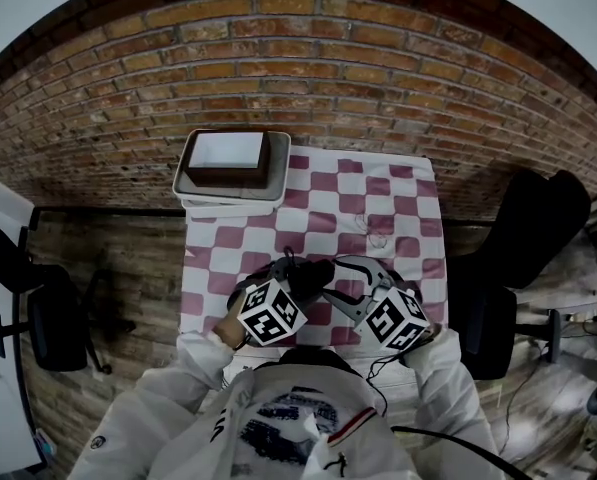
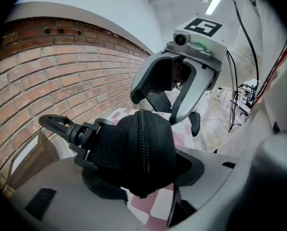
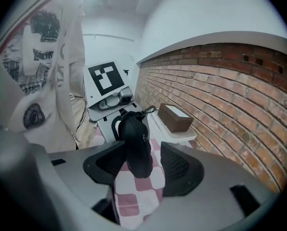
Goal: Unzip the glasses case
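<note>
One zipped glasses case (image 2: 133, 148) (black) sits pinched in the left gripper (image 2: 143, 177) — right gripper (image 3: 144, 166) jaws spread around its end.

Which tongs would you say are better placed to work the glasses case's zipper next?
The right tongs, probably: they stand open around the free end of the glasses case, while the left tongs clamp it.

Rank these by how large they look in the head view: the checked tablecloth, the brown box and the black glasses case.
1. checked tablecloth
2. brown box
3. black glasses case, partly covered, yet clearly the smallest
</note>
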Available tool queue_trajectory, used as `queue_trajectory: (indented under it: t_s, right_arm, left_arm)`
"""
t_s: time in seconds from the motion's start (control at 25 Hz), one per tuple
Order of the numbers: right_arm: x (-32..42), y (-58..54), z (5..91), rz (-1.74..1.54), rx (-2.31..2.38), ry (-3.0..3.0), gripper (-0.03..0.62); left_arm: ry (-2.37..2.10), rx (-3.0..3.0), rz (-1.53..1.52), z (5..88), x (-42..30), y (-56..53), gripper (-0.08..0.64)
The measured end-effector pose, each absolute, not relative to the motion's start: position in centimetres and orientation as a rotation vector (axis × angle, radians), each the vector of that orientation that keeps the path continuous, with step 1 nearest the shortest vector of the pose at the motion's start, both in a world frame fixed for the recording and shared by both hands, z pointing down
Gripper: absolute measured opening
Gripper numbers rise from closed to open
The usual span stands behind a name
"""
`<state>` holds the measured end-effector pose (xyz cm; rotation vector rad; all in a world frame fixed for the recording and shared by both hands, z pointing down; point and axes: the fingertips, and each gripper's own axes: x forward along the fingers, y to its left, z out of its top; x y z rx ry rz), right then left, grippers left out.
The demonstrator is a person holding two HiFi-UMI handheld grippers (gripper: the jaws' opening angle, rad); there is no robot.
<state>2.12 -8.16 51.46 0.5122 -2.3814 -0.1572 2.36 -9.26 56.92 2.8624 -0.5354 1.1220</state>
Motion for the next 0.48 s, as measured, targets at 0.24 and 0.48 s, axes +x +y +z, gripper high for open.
queue_trajectory:
  t_s: [0.24, 0.48]
  right_arm:
    - [4.2, -8.4, 52.6, -0.186, 0.457, -2.311, 0.222]
    - [5.8, -9.7, 53.2, -0.187, 0.491, -2.309, 0.221]
  left_arm:
    - [-0.537, 2.892, 1.124, 55.6, 2.7, -9.3, 0.245]
    - [-0.552, 2.887, 1.122, 54.6, 3.5, -9.4, 0.245]
